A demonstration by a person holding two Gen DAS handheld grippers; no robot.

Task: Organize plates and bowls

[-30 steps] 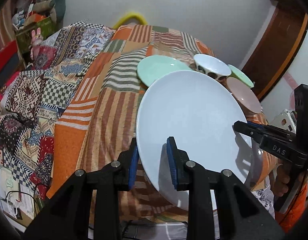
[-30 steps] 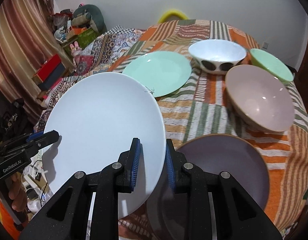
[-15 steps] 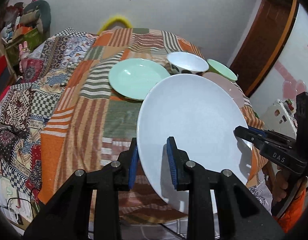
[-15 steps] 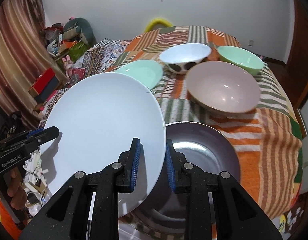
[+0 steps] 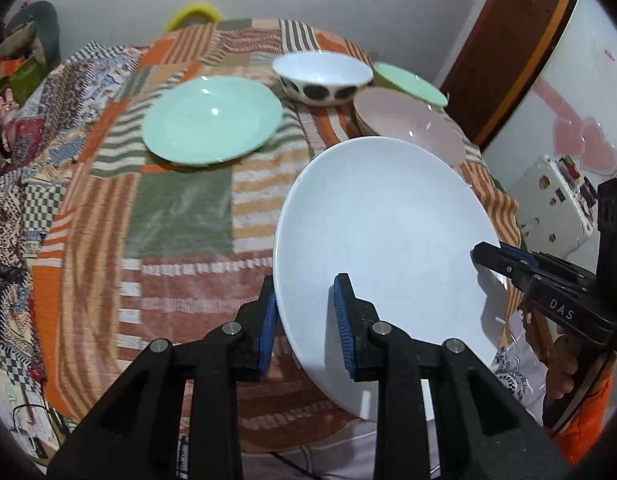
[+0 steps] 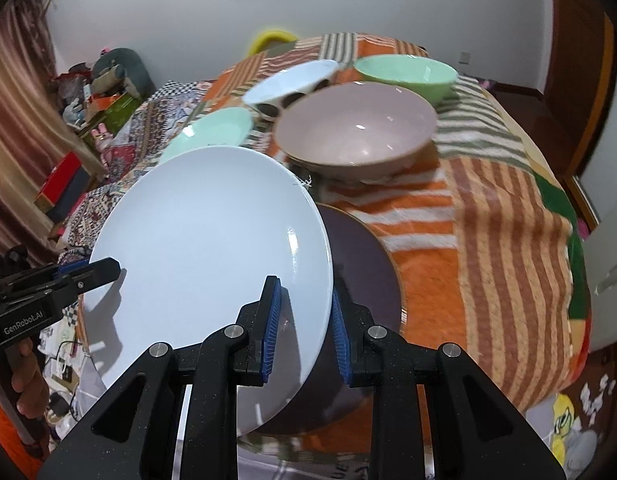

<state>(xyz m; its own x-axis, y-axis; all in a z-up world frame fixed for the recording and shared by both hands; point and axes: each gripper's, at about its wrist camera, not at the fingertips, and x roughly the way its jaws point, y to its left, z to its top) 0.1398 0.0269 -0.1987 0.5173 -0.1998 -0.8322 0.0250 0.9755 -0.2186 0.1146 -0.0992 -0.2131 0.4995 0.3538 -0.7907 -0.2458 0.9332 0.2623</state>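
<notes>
A large white plate (image 5: pixel 388 232) (image 6: pixel 212 232) hangs tilted above the table's near edge, held by both grippers at opposite rims. My left gripper (image 5: pixel 304 320) is shut on its left rim; it also shows in the right wrist view, where the left gripper (image 6: pixel 100 272) comes in from the left edge. My right gripper (image 6: pixel 304 320) is shut on its right rim. A dark purple plate (image 6: pixel 364 264) lies on the cloth partly under the white plate. Farther back sit a mint green plate (image 5: pixel 212 120), a white bowl with dark spots (image 5: pixel 322 76), a pink bowl (image 6: pixel 356 132) and a green bowl (image 6: pixel 404 72).
The table wears a striped patchwork cloth (image 5: pixel 180 208). A patterned blanket and cluttered boxes (image 6: pixel 88 92) lie to the left. A wooden door frame (image 5: pixel 520 52) and a white appliance (image 5: pixel 556 200) stand to the right. A hand (image 6: pixel 26 384) holds the left gripper's handle.
Both grippers have carried the white plate to the right along the table's near side. The plate now overlaps the dark purple plate, and the bowls have drawn closer.
</notes>
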